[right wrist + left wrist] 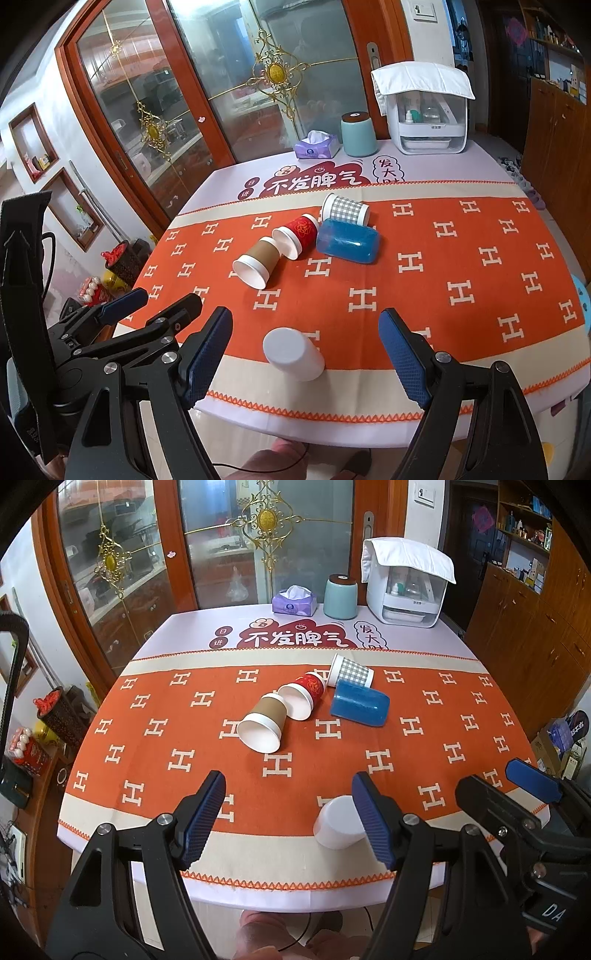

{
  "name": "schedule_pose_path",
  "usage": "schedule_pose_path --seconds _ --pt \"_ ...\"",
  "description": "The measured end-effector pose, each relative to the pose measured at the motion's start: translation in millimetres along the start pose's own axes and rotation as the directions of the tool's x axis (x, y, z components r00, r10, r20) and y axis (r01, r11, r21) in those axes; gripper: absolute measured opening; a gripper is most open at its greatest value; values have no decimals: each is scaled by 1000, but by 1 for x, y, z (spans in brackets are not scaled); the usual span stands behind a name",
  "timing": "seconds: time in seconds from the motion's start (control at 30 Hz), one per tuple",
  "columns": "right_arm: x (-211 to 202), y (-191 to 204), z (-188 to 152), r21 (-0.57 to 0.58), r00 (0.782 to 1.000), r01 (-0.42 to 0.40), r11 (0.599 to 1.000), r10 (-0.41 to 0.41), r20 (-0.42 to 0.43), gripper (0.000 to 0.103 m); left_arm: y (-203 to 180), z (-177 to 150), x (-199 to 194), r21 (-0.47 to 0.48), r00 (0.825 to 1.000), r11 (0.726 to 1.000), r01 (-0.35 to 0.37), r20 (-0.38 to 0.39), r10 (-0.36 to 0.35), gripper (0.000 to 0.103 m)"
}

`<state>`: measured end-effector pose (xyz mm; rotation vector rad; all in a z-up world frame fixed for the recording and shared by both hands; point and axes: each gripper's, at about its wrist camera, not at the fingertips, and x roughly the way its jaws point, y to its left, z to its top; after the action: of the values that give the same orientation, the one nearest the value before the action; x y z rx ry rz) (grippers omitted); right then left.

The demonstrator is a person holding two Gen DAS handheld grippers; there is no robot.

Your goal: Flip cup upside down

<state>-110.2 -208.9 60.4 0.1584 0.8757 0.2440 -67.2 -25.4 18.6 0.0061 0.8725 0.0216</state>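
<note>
Cups number five: a white cup (293,353) stands upside down near the counter's (461,332) front edge, and four lie tipped in a cluster mid-cloth: brown (255,264), red (297,236), checked (345,209), blue (349,240). Left gripper (288,818) and right gripper (304,356) hold their jaws wide apart, empty. Glass doors (221,92) stand behind.

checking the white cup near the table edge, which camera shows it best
The right wrist view. There the white cup stands whole and unobstructed between the open fingers of the right gripper, flat base up. In the left wrist view the same cup is partly hidden behind one finger of the left gripper.
</note>
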Motion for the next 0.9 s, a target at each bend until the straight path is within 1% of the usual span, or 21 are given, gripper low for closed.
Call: schedule_pose_path --seconds 0.9 --pt "2 0 -1 2 1000 -2 1000 2 -5 83 -1 -3 2 1 1000 1000 -1 0 1 68"
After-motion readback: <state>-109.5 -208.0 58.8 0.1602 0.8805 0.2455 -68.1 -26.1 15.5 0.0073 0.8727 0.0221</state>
